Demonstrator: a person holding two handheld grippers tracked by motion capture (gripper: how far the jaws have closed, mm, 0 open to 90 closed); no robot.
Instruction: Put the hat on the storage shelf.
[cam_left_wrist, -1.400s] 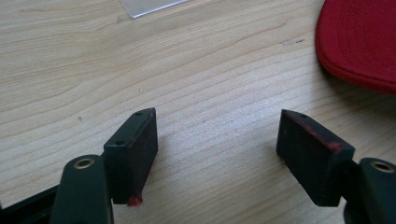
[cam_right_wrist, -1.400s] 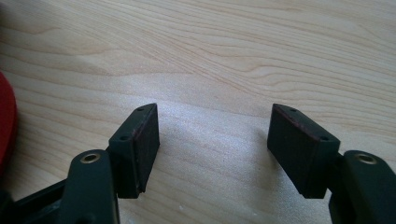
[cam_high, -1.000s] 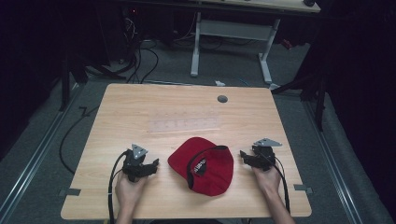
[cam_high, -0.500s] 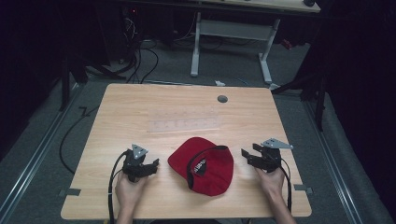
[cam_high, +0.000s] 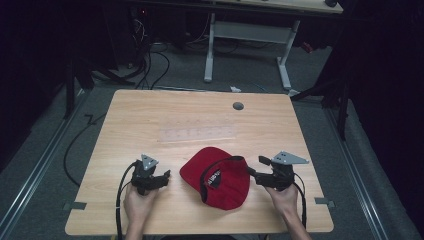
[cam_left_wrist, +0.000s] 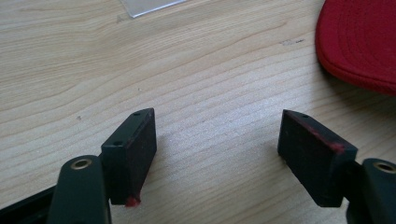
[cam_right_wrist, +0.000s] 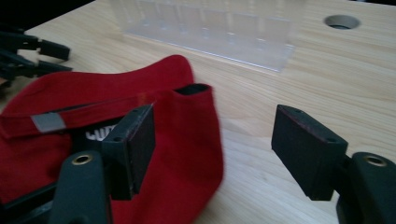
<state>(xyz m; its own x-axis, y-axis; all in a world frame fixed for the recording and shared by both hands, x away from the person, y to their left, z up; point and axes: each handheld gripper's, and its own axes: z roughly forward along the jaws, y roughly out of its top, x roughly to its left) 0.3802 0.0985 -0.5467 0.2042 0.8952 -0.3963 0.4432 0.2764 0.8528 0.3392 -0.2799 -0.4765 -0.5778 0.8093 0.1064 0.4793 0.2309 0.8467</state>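
Observation:
A red cap (cam_high: 220, 180) lies on the wooden table (cam_high: 200, 115) near the front edge, its dark inner band and a white-lettered label turned up. My left gripper (cam_high: 166, 176) rests open on the table to the cap's left, a short gap away. In the left gripper view its jaws (cam_left_wrist: 217, 119) stand wide with bare wood between them, and the cap's edge (cam_left_wrist: 359, 42) is at the upper right. My right gripper (cam_high: 254, 167) is open at the cap's right edge. In the right gripper view (cam_right_wrist: 212, 114) the cap (cam_right_wrist: 182, 126) lies under and behind the left jaw.
A clear plastic compartment tray (cam_high: 197, 133) lies flat at the table's middle, just beyond the cap, and is seen close up (cam_right_wrist: 205, 32) in the right gripper view. A round cable hole (cam_high: 238, 106) sits toward the far edge. Cables and a desk frame stand on the floor behind.
The right gripper has shifted slightly by the cap's right edge. The left gripper and the cap have stayed where they were.

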